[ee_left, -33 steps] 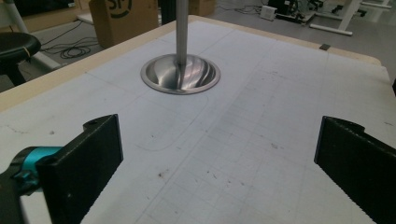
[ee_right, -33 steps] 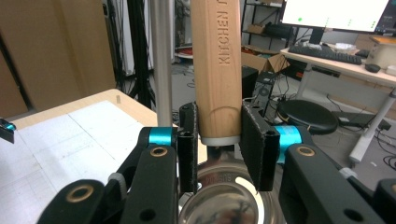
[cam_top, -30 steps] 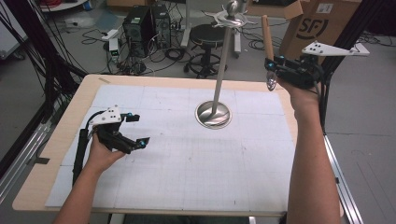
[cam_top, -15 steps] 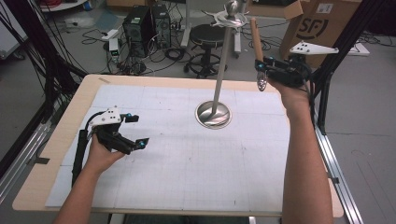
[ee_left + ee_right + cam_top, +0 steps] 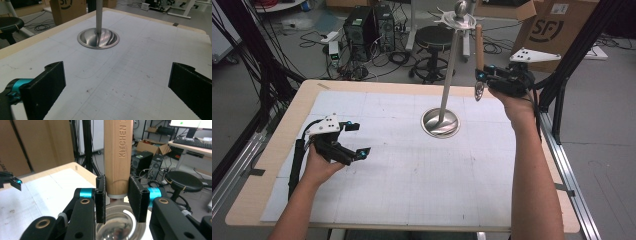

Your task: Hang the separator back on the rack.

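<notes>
**Right gripper holding a wooden-handled utensil aloft beside a metal stand; left gripper idle**

The right gripper (image 5: pixel 480 80) is raised above the far right part of the surface (image 5: pixel 412 190), beside the upper part of the stand's pole. Its fingers (image 5: pixel 136 197) pinch the lower end of a wooden handle (image 5: pixel 118 155) that stands upright and bears the embossed word "KITCHEN". Below the wood sits a metal collar, and a shiny metal bowl-shaped end (image 5: pixel 120 225) hangs beneath the fingers; the utensil (image 5: pixel 479 55) appears to be a ladle or spoon, though its exact kind cannot be told. It touches neither the surface nor the stand.

The stand (image 5: pixel 447 75) is a slim metal pole rising from a round, dished base (image 5: pixel 440 122) near the middle of the far half of the surface, with a pronged metal top (image 5: pixel 458 17).

The left gripper (image 5: pixel 354 139) is held low over the near left part of the surface, well apart from the stand. Its fingers (image 5: pixel 48 85) are spread wide with nothing between them and point toward the base (image 5: pixel 98 38).
</notes>
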`<state>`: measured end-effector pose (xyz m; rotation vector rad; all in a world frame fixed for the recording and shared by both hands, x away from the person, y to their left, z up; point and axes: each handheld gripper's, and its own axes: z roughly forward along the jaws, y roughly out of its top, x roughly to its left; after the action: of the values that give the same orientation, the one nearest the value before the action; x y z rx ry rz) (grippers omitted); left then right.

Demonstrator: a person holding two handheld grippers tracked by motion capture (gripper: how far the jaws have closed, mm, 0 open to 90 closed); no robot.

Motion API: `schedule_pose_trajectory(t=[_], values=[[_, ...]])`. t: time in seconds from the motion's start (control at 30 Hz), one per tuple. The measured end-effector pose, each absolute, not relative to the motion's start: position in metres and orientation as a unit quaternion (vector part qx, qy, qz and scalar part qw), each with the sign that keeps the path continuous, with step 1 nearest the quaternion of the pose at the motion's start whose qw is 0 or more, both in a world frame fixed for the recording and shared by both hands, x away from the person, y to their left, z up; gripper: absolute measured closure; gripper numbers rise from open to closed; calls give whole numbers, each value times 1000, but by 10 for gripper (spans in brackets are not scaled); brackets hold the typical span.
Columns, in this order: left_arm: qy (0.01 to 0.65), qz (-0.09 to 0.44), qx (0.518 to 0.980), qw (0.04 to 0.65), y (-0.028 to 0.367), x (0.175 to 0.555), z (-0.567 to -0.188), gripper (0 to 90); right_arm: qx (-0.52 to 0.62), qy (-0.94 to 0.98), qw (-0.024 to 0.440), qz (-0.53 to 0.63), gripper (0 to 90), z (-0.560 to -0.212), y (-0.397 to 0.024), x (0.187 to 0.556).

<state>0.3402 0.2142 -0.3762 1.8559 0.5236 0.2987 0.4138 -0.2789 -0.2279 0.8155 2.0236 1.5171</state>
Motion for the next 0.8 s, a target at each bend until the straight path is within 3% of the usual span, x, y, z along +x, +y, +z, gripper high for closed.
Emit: schedule_pose_trajectory(t=[0.6,0.8], values=[[223,127,787,561,216,340,-376,17,301,742,231,552,681,-230,-267,418],[223,128,788,560,216,340,-376,17,304,741,229,553,613,-229,-269,416]])
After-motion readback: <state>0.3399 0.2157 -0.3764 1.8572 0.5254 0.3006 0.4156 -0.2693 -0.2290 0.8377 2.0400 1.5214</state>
